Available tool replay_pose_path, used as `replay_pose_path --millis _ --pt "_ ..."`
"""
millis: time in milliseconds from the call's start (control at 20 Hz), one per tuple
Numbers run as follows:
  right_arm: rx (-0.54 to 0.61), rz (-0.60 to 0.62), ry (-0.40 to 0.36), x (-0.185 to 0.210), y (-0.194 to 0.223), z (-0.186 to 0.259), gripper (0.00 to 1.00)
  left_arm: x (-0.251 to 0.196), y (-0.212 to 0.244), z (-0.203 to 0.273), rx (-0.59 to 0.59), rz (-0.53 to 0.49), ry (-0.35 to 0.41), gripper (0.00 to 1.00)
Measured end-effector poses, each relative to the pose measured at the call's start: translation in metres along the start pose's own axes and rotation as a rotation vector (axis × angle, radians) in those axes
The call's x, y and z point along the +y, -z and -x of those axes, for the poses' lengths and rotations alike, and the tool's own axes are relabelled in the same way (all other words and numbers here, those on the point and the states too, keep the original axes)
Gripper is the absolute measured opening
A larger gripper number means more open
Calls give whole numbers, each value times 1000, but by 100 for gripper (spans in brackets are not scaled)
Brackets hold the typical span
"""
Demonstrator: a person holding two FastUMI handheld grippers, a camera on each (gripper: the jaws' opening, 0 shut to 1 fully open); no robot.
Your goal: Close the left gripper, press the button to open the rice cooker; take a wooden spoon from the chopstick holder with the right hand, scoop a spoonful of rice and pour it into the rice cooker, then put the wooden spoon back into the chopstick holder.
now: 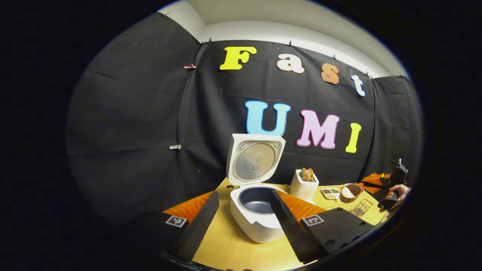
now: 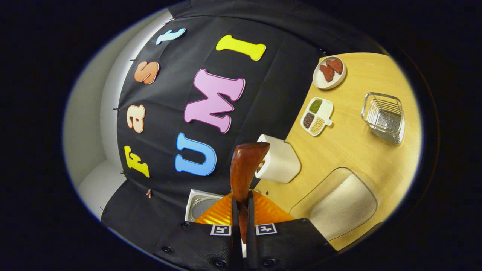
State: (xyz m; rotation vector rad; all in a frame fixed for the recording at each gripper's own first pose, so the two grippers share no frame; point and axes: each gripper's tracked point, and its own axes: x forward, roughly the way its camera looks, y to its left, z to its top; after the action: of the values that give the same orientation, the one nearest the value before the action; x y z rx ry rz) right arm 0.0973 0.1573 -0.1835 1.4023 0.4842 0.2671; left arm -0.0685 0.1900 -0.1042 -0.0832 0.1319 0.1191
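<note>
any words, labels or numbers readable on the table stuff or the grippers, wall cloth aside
White rice cooker, white chopstick holder: no print to read.
Brown wooden spoon held in the right gripper: no marking.
Square black-and-white markers on the left gripper and the right: code patterns, no words.

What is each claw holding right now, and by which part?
The right claw is shut on the wooden spoon, pinching its handle, with the bowl end pointing away. The left claw is open and holds nothing.
</note>
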Motion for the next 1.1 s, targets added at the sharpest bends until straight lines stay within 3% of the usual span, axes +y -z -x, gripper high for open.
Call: replay_pose_path --millis 250,600,850,1100 --pt "66 30 -63 61 44 -52 9 11 1 -2 -3 -18 -20 95" --pt "188 92 -57 81 141 -140 9 31 3 8 8 3 -51 93" --pt "231 261 5 63 192 -182 9 36 11 14 36 5 -63 92" --pt "286 531 34 51 232 -207 9 50 22 23 63 34 -85 92"
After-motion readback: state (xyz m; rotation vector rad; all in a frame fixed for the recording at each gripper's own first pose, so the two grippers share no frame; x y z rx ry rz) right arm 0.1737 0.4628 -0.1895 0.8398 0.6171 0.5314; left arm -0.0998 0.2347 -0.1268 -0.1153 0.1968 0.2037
